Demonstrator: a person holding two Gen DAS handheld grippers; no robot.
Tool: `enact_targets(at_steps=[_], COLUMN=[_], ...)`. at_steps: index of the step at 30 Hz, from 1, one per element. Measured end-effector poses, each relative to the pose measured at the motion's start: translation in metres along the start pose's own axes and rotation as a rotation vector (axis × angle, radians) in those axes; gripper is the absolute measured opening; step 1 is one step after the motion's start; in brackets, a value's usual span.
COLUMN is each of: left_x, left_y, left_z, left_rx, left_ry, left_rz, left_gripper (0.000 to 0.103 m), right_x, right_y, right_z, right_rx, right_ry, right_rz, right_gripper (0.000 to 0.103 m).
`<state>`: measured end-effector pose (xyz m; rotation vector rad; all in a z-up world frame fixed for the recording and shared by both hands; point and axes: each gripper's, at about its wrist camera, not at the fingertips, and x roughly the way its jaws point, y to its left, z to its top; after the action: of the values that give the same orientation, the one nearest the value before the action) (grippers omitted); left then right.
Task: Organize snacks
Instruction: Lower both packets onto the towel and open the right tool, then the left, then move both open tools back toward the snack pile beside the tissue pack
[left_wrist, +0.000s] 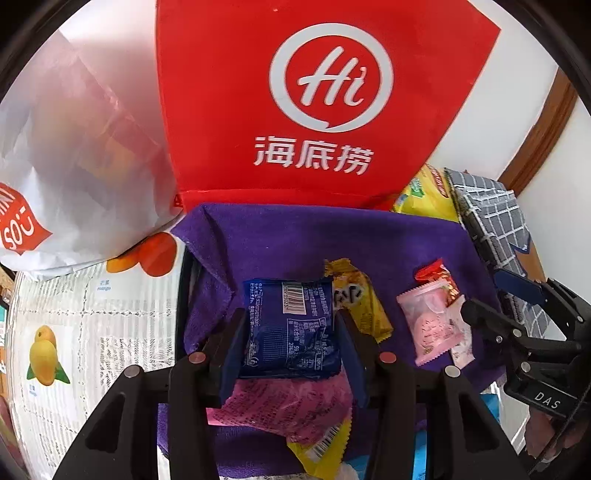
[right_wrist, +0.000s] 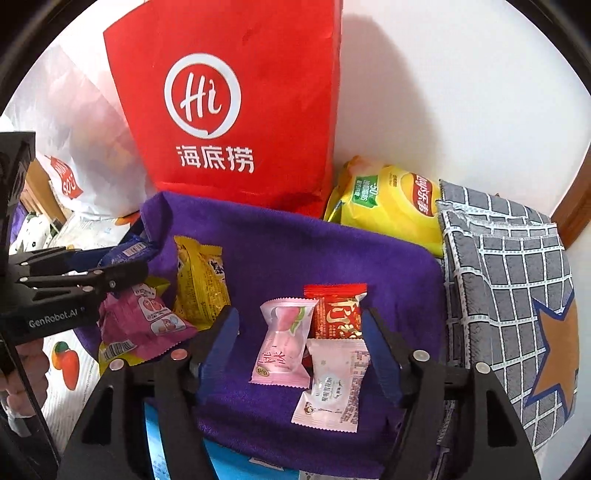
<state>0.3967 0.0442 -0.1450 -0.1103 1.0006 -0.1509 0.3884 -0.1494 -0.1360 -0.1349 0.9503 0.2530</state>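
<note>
Small snack packets lie on a purple cloth (left_wrist: 288, 236) (right_wrist: 295, 251). My left gripper (left_wrist: 291, 332) is shut on a blue packet (left_wrist: 291, 328) and holds it above a magenta packet (left_wrist: 288, 406) and a yellow one (left_wrist: 360, 295). In the right wrist view the left gripper (right_wrist: 122, 269) shows at the left with the blue packet (right_wrist: 127, 251). My right gripper (right_wrist: 301, 332) is open, hovering over a pink candy (right_wrist: 284, 339), a red candy (right_wrist: 334, 310) and a white-pink packet (right_wrist: 332, 387). The same candies show in the left wrist view (left_wrist: 432, 325), beside the right gripper (left_wrist: 491, 299).
A red Haidilao bag (left_wrist: 314, 103) (right_wrist: 236, 107) stands behind the cloth, a white plastic bag (left_wrist: 74, 155) to its left. A yellow chips bag (right_wrist: 388, 199) and a grey checked cloth (right_wrist: 509, 280) lie at the right. A fruit-print tablecloth (left_wrist: 92, 332) lies at the left.
</note>
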Motion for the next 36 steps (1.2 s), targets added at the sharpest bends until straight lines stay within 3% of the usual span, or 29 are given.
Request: enact_targets(at_steps=[4, 16, 24, 30, 36], left_x=[-0.006, -0.059, -0.103, -0.147, -0.167], left_y=[-0.003, -0.014, -0.029, -0.032, -0.019], left_z=[0.001, 0.001, 0.001, -0.026, -0.055], left_rx=[0.002, 0.013, 0.038, 0.085, 0.098], left_ry=[-0.002, -0.09, -0.116, -0.164, -0.159], left_rz=[-0.008, -0.096, -0.079, -0.071, -0.054], left_gripper=[0.061, 0.062, 0.062, 0.062, 0.062], right_x=[-0.008, -0.055, -0.101, -0.129, -0.145], right_y=[-0.001, 0.007, 0.02, 0.039, 0.051], right_z=[0.002, -0.018, -0.059, -0.095, -0.124], right_rx=[0.011, 0.034, 0.1, 0.092, 0.138], right_ry=[-0.013, -0.067, -0.084, -0.097, -0.123], right_rz=[-0.019, -0.093, -0.107, -0.15, -0.16], right_gripper=[0.07, 0.07, 0.07, 0.07, 0.07])
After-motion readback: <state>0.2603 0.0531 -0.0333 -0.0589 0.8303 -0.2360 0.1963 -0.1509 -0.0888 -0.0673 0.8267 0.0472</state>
